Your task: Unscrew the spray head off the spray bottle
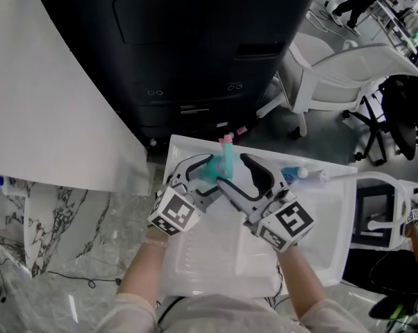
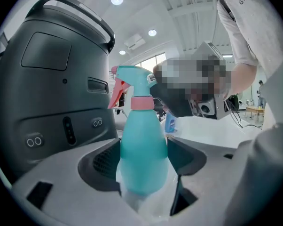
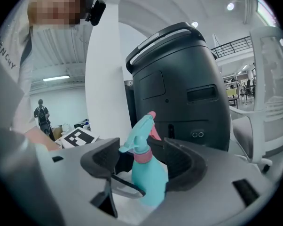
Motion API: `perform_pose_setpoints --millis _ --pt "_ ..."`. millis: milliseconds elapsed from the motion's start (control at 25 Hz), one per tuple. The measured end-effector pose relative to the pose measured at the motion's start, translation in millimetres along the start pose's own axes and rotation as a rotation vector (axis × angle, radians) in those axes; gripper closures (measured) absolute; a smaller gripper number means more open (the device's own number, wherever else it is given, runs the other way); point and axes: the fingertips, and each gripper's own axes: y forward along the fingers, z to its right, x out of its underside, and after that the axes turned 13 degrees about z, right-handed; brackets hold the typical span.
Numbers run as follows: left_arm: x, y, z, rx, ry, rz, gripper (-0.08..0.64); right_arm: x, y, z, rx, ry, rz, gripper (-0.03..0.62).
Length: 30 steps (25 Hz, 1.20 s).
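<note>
Left gripper point(image 2: 144, 160) jaws pinch rounded teal spray bottle point(image 2: 140, 128)

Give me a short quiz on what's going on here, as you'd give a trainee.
1. True or false: the left claw grips the spray bottle by its body.
2. The collar under the spray head is: A green, B pink, C black?
3. Which claw's jaws stand apart, gripping nothing?
Key: 1 true; 2 B; 3 the right claw.
</note>
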Motion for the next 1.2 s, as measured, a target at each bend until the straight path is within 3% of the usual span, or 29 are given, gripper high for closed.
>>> perform_pose_setpoints --millis 640,800,920,1040,1200 --pt "-4.1 -0.6 -3.3 -0.013 -0.008 0.012 0.244 -0.9 -17.1 43.0 0.136 0.023 0.02 0.331" --pt "-4.0 -1.4 -3.5 -0.018 -0.011 0.014 0.244 -2.5 -11.9 41.5 0.154 0.017 0.019 0.368" --pt "-3.8 -1.6 -3.2 -0.02 -0.014 0.014 0.244 -5.8 -17.4 28.1 0.117 0.041 0.044 0.377" --pt "-3.9 -1.2 -3.3 -0.021 -0.014 0.016 0.244 -7.5 -15.6 0.4 0.001 0.104 0.072 0.359" --pt "-3.5 -1.8 -4.2 -0.031 -0.018 0.016 0.244 -6.4 3.2 -26.3 -0.068 0.06 0.065 0.287"
